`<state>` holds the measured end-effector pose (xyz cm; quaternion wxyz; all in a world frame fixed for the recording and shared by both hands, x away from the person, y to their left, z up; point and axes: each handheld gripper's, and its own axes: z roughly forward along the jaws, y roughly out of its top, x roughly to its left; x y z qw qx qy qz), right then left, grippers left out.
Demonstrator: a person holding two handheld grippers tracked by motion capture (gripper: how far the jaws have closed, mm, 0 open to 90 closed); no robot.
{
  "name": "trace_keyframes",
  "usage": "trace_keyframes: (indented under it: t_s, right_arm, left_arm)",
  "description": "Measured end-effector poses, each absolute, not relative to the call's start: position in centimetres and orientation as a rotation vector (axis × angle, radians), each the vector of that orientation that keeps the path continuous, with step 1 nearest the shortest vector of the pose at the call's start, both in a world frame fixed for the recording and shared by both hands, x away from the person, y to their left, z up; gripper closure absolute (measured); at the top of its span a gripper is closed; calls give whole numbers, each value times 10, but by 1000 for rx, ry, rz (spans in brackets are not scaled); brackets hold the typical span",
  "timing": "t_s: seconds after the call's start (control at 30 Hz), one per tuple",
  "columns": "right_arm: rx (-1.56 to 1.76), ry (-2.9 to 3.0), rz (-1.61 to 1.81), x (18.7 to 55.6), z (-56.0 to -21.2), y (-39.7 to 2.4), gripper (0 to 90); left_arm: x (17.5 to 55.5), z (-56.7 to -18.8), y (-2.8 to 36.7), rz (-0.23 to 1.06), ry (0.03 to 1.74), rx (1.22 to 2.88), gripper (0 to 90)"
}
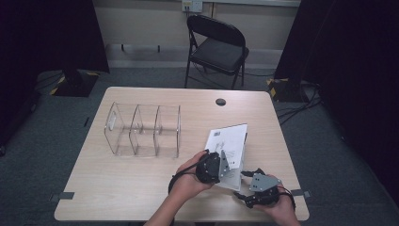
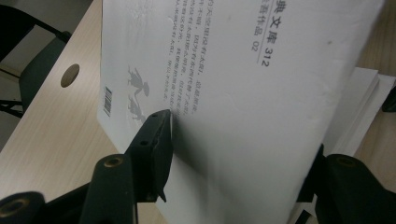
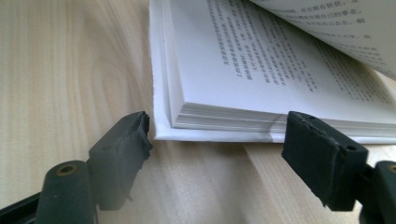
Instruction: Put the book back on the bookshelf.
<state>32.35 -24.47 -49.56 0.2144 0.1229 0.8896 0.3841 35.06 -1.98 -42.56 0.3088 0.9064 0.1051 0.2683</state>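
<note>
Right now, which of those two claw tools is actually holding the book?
The left gripper: its jaws pinch the book's raised cover. The right gripper sits open before the pages.

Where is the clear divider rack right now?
In the high view, the clear divider rack stands on the table's left half, left of the open book and apart from it.

The person's 2 forearms enter from the bottom edge of the high view. The left hand [image 1: 188, 181] holds the left gripper [image 1: 217, 165] tipped on its side, its jaws closed on a thin sheet. The right hand [image 1: 281, 212] holds the right gripper [image 1: 251, 181] low and level, its 2 jaws spread wide apart, gripping nothing
</note>
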Motion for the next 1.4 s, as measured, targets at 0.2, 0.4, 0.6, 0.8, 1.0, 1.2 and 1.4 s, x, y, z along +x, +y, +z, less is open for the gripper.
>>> trace_keyframes:
  t_s: [0.2,0.4,0.6,0.8,1.0,1.2,1.4]
  right_arm:
    - [350,2431,1058,329,-497,-245,200]
    - [331,2400,1030,329,-497,-242,185]
    - [349,2391,1030,330,-498,-245,189]
    - [373,2381,1026,332,-498,-249,192]
    - [366,2372,1018,335,-498,-248,225]
    - [352,2352,1000,336,-498,-246,238]
    - [330,2332,973,338,-498,-244,246]
  left_arm:
    - [350,-420,-24,699,299,2408,442]
    - [350,-416,-27,687,309,2420,448]
    - [350,-411,-28,684,298,2435,452]
    - [350,-409,-29,673,299,2442,453]
    - [349,-410,-30,671,297,2446,452]
    - [350,-407,-31,662,298,2454,452]
    - [349,-406,-33,665,297,2465,451]
